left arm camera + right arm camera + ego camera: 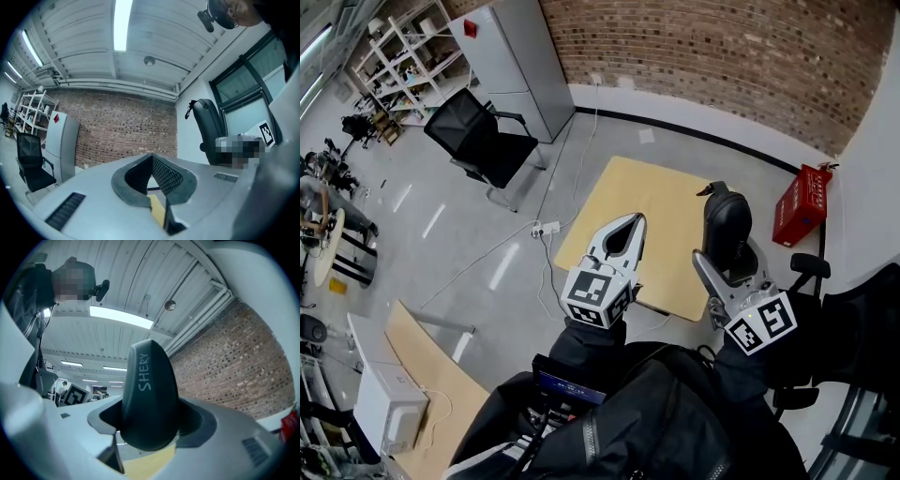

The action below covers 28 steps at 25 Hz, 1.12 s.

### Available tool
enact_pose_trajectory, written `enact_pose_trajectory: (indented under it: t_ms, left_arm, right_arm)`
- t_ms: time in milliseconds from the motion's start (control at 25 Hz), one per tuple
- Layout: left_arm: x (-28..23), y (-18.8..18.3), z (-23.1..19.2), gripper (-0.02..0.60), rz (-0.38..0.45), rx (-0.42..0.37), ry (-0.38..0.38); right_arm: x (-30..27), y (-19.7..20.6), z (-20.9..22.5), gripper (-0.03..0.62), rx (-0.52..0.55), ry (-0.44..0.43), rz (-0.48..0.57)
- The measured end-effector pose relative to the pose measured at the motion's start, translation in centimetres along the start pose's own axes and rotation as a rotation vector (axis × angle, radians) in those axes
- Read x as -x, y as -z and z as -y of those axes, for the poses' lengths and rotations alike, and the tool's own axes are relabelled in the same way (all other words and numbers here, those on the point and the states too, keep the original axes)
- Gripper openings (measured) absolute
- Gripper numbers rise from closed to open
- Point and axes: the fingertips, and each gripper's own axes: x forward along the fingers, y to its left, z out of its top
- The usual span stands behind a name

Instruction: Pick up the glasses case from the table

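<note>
A dark glasses case (727, 230) marked SHERY (149, 394) stands up between the jaws of my right gripper (724, 253), held well above the light wooden table (666, 202). The right gripper (150, 427) is shut on the case, which fills the middle of the right gripper view. My left gripper (623, 236) hovers to the left of it over the table, jaws closed tip to tip with nothing between them. In the left gripper view the gripper (151, 159) points up at the brick wall and ceiling.
A black office chair (483, 141) and a grey cabinet (520, 61) stand far left. A red box (803, 203) lies by the brick wall. Another dark chair (208, 129) shows beside the window. White cables run across the floor (546, 228).
</note>
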Motion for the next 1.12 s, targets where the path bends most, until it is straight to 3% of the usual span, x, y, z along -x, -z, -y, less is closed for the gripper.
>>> enact_pose_trajectory:
  t_ms: [1120]
  left_arm:
    - [-0.77,0.67,-0.45,-0.002,-0.003,0.009,0.010]
  right_arm:
    - [-0.67,0.72,0.31,0.337,0.004,-0.008,-0.011]
